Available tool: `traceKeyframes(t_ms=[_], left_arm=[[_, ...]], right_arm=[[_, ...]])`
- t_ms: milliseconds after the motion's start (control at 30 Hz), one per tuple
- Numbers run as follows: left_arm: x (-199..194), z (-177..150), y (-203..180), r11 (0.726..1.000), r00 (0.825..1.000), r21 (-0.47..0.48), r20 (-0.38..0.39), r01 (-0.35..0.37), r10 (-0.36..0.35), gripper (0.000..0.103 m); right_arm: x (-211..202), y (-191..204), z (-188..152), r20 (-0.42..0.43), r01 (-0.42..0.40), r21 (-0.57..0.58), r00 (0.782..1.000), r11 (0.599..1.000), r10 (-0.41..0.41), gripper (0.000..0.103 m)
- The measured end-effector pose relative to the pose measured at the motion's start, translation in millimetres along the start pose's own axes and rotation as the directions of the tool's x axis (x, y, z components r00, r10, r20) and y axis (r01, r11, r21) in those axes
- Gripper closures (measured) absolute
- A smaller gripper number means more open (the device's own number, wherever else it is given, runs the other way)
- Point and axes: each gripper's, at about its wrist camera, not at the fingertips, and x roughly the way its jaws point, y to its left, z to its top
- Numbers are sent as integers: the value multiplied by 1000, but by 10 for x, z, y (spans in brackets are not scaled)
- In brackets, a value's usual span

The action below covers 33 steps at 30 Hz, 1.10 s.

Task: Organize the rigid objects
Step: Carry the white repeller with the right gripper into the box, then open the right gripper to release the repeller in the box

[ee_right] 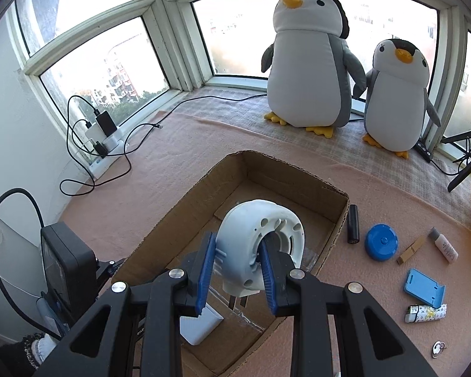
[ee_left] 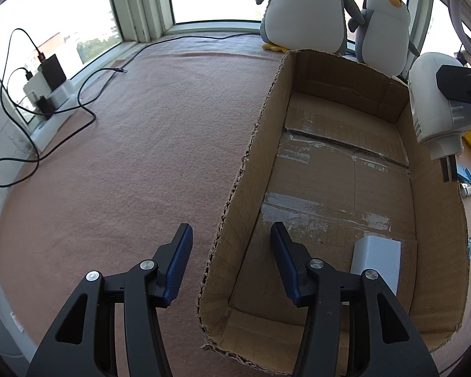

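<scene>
Holding a white plug-in device (ee_right: pixel 260 245) in the right gripper (ee_right: pixel 237 251), fingers (ee_right: pixel 205 264) narrowed and pressing on its two sides. Rounded, domed shell of matte white plastic. Flat face with a ring of small holes and a recessed centre. Fine printed text on the lower part, too small to read. Two metal prongs at the bottom end, pointing down. Raised in the air above the right side of the cardboard box (ee_right: pixel 336 216), touching neither its walls nor its floor. From the left wrist view, same device (ee_left: pixel 436 119) hanging over the right wall of the box (ee_left: pixel 248 144).

Left gripper (ee_left: pixel 232 245) with fingers (ee_left: pixel 180 257) spread apart, straddling the left wall of the box, pressing on nothing.

Open-topped box, brown, with ragged cut edges and strips of clear tape across its floor. Inside, at the near end, a white rectangular block (ee_left: pixel 376 260) lying on the floor.

Right of the box on the pink cloth (ee_right: pixel 179 163) of the worktop: a black cylinder (ee_right: pixel 353 224) just beside the wall, then a blue round lid (ee_right: pixel 381 242), a wooden clothespin (ee_right: pixel 411 249), a small white tube (ee_right: pixel 444 245), a blue phone stand (ee_right: pixel 424 289), a patterned lighter (ee_right: pixel 427 312).

Beyond the box, by the window, a large plush penguin (ee_right: pixel 307 72) and a small plush penguin (ee_right: pixel 395 100), upright. Far left of the box, a power strip (ee_right: pixel 103 150) with chargers and black cables.
</scene>
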Motion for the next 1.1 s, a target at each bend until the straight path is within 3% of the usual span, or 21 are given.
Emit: traceKeyframes(t_ms=[600,667,733,1100], left_arm=[[6,1,-33,1000,1000,3,3,-2,2,52],[7,1,-33,1000,1000,3,4,-2,2,52],[19,-4,-29,1000,1000,3,2,-2,2,52],[57,4,-28,1000,1000,5,5,-3,3,52]], right_arm=[[345,55,-120,-96,3,-1,995,1000,-3,77],[315,60,-107,-86,-3,5,996,1000,3,68],[276,61,-92,-74,-13,11,997,1000,14,48],[37,-88,-106,-47,-31,88,998,996,35,46]])
